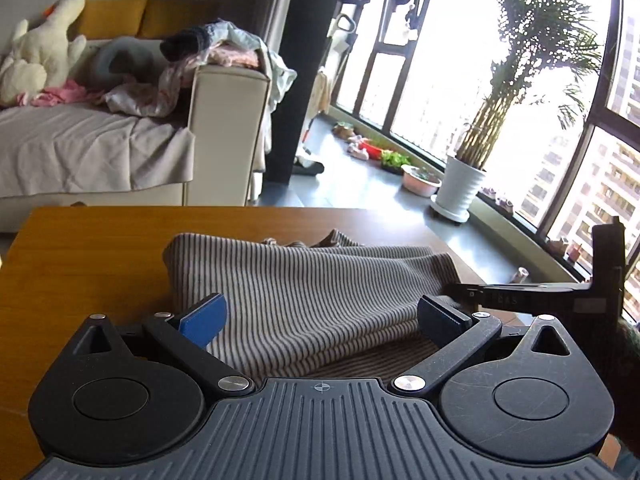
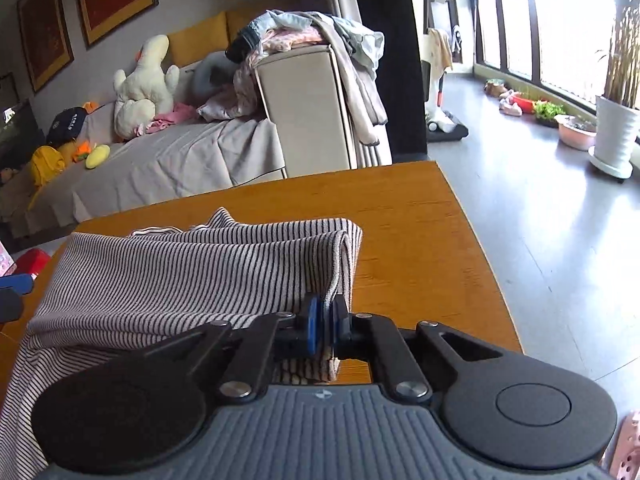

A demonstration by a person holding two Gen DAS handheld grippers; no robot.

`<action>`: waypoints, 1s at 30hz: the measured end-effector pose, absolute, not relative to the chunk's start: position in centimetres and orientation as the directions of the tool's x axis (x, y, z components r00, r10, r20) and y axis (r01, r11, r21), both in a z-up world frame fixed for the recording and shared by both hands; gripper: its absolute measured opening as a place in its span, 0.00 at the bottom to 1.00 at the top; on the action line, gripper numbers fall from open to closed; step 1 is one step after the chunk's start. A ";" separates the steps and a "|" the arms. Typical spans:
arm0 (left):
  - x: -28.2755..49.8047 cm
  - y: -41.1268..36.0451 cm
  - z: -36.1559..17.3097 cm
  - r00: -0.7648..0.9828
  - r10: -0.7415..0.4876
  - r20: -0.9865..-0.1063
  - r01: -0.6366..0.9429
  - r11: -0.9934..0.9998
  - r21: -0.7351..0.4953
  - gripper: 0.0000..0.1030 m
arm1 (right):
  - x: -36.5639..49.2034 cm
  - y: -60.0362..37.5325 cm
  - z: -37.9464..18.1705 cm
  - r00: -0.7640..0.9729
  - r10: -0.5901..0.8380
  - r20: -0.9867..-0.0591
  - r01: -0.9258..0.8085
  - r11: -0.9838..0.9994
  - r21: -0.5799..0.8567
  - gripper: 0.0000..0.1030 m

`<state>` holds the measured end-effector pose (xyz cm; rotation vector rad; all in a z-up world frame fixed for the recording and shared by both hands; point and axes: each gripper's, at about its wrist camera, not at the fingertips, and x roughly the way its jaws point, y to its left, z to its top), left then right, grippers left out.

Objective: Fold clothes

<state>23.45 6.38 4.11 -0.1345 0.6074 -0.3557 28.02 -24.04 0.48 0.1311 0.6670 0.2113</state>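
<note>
Striped garment lies folded in layers on wooden table, near its right edge. Right gripper clamped on garment's near right corner, fabric pinched between blue pads. Left gripper spread wide, fingers straddling garment's near edge, holding nothing. Sofa beyond table's far edge.

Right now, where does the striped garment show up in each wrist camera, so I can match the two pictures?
Left wrist: the striped garment lies centre frame on the wooden table, between the open left gripper fingers.
Right wrist: the striped garment fills the lower left; the right gripper is shut on its folded right edge.
Shared landmark: the white plush toy on the sofa.
</note>
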 end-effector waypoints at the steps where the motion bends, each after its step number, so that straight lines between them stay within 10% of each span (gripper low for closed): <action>1: 24.1 6.0 3.5 0.759 -0.361 -0.543 0.284 0.932 -0.223 1.00 | 27.8 -24.0 0.8 0.774 0.225 -0.592 -0.144 0.973 0.182 0.23; 7: 24.1 4.3 1.5 0.768 -0.306 -0.563 0.299 0.948 -0.108 1.00 | 24.7 -22.7 4.6 0.890 0.235 -0.391 -0.188 0.970 0.154 1.00; 11: 24.0 3.5 0.5 0.774 -0.277 -0.570 0.307 0.951 -0.045 1.00 | 24.4 -21.6 5.2 0.880 0.360 -0.309 -0.288 0.923 0.255 1.00; 18: 24.0 3.9 0.4 0.770 -0.291 -0.568 0.311 0.948 -0.064 1.00 | 26.9 -19.2 -0.3 0.786 0.332 -0.522 -0.242 0.942 0.233 1.00; 30: 23.5 4.5 1.7 0.770 -0.337 -0.541 0.330 0.937 -0.113 1.00 | 27.0 -19.7 -0.7 0.766 0.332 -0.551 -0.234 0.942 0.242 1.00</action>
